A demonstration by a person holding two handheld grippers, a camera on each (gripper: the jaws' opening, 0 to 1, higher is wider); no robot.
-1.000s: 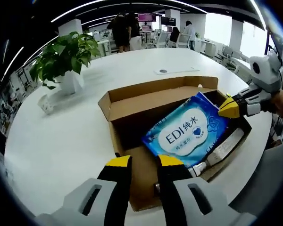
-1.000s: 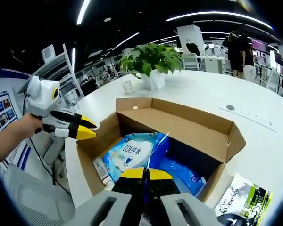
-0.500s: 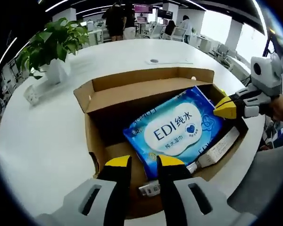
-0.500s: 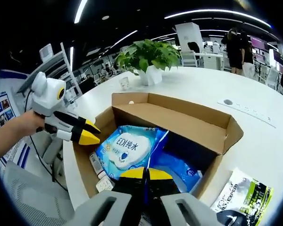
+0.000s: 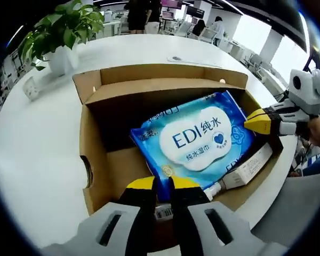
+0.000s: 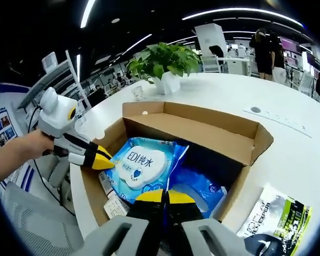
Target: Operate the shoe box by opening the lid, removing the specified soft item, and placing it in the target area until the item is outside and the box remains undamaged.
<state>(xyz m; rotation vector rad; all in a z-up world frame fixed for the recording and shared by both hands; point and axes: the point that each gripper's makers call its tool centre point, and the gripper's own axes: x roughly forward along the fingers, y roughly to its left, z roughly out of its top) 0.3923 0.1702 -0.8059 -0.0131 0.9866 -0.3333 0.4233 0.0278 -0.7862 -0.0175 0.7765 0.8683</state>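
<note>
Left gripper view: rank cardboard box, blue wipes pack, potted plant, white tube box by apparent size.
1. cardboard box
2. blue wipes pack
3. potted plant, though it stands farther off, so its true size is unsure
4. white tube box

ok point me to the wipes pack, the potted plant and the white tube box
wipes pack point(image 5: 194, 140), left gripper view, on its white label.
potted plant point(image 6: 162, 60), right gripper view, on the leaves.
white tube box point(image 5: 249, 166), left gripper view, on its long side.
</note>
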